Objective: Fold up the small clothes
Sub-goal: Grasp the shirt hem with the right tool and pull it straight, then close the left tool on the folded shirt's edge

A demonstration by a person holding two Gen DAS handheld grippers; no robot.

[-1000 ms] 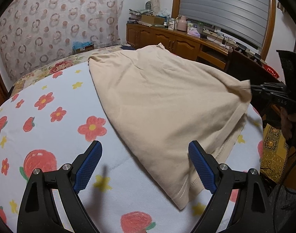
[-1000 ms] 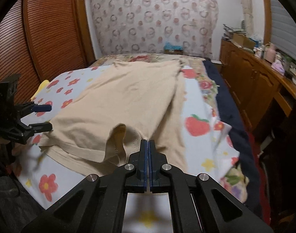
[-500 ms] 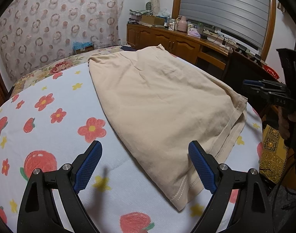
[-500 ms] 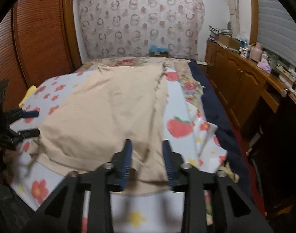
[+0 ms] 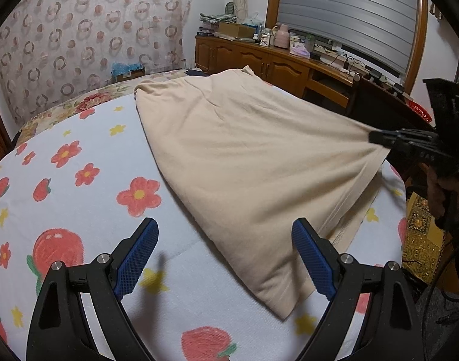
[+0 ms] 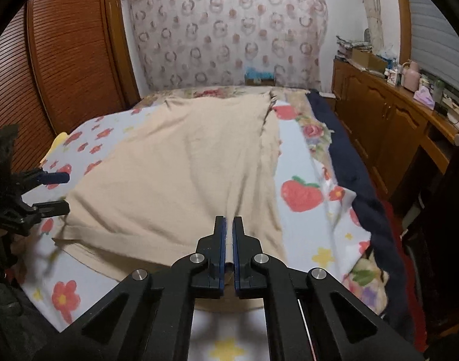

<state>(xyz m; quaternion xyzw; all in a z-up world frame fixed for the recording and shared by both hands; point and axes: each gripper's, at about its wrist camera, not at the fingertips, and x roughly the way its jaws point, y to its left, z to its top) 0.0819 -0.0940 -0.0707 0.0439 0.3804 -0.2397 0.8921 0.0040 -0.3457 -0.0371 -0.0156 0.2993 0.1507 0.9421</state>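
A beige garment [image 5: 244,150] lies spread on the bed, folded lengthwise; it also shows in the right wrist view [image 6: 181,174]. My left gripper [image 5: 224,258] is open and empty, hovering just above the sheet beside the garment's near corner; it shows at the left of the right wrist view [image 6: 53,192]. My right gripper [image 6: 228,237] is shut on the garment's hem edge and lifts it slightly; it appears at the right of the left wrist view [image 5: 376,138], pulling the cloth taut.
The bed has a white sheet with red flowers and strawberries [image 5: 79,180]. A wooden sideboard with clutter [image 5: 274,57] runs along the right. A louvred wooden wardrobe [image 6: 72,60] stands to the left. A dark blue blanket [image 6: 349,162] hangs off the bed's right side.
My right gripper opened half a second ago, letting the hem go, and has now shut on the hem again and pulled it taut. My left gripper stayed open and still.
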